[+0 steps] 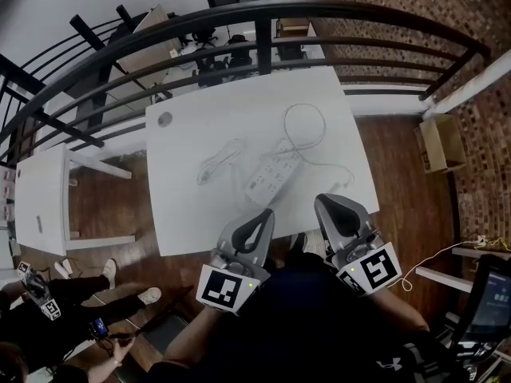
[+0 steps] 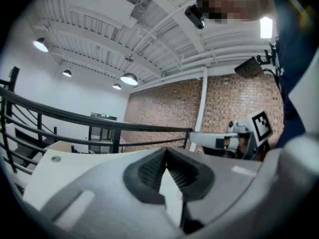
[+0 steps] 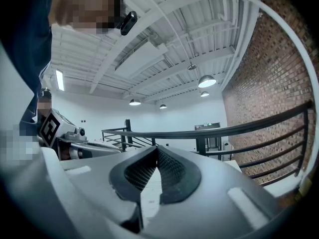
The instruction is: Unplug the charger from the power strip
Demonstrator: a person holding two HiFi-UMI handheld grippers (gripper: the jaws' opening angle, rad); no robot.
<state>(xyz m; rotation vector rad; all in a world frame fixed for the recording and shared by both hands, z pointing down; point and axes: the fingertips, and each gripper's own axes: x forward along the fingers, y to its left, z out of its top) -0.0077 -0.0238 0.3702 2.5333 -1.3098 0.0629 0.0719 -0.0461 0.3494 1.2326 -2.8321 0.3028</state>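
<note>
No legible text, label, number anywhere; green sign too small.

White table; black railing; cardboard box

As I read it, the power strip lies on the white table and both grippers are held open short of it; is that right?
Not quite: they are shut, not open. In the two gripper views, the left gripper and the right gripper have jaws closed together, empty. The power strip does lie on the white table, beyond both.
</note>
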